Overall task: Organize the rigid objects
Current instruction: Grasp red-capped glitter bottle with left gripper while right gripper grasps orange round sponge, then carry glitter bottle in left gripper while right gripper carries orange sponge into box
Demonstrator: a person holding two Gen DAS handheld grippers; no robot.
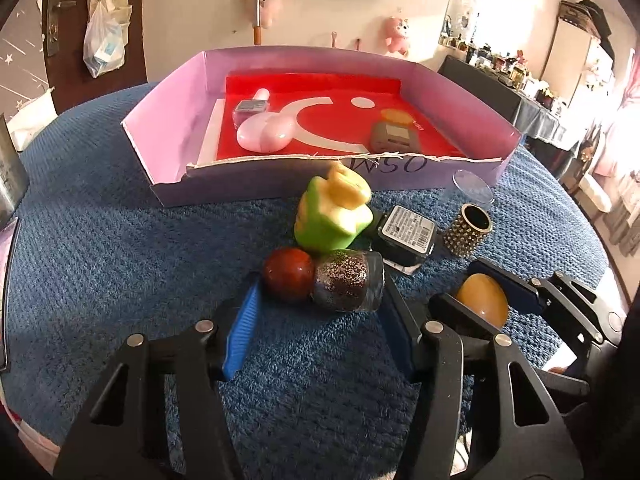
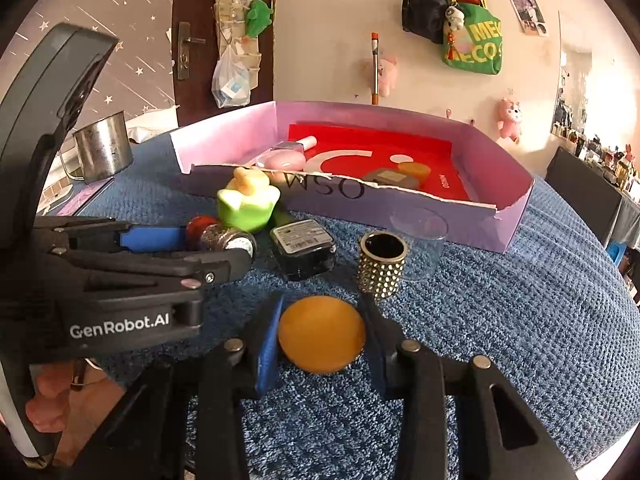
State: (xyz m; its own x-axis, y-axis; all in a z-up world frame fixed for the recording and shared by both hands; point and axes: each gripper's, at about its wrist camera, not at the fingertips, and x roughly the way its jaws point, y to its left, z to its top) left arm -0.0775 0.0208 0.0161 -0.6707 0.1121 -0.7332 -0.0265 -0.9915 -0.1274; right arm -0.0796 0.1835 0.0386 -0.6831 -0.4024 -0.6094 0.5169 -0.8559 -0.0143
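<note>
On the blue blanket, my left gripper (image 1: 320, 312) is open, with its fingers around a dark red ball (image 1: 288, 280) and a glitter jar (image 1: 348, 282) lying on its side. My right gripper (image 2: 322, 334) has its fingers on both sides of an orange egg-shaped stone (image 2: 322, 334); it also shows in the left wrist view (image 1: 482, 300). A green and yellow toy (image 1: 334, 212), a black labelled box (image 1: 406, 234) and a studded gold cup (image 1: 468, 230) lie before the pink tray (image 1: 168, 128).
The tray holds a pink oval case (image 1: 266, 132), a small bottle (image 1: 250, 108) and a grey box (image 1: 394, 138) on a red sheet. A clear plastic cup (image 2: 420, 240) lies beside the studded cup. A metal mug (image 2: 102, 146) stands at the far left.
</note>
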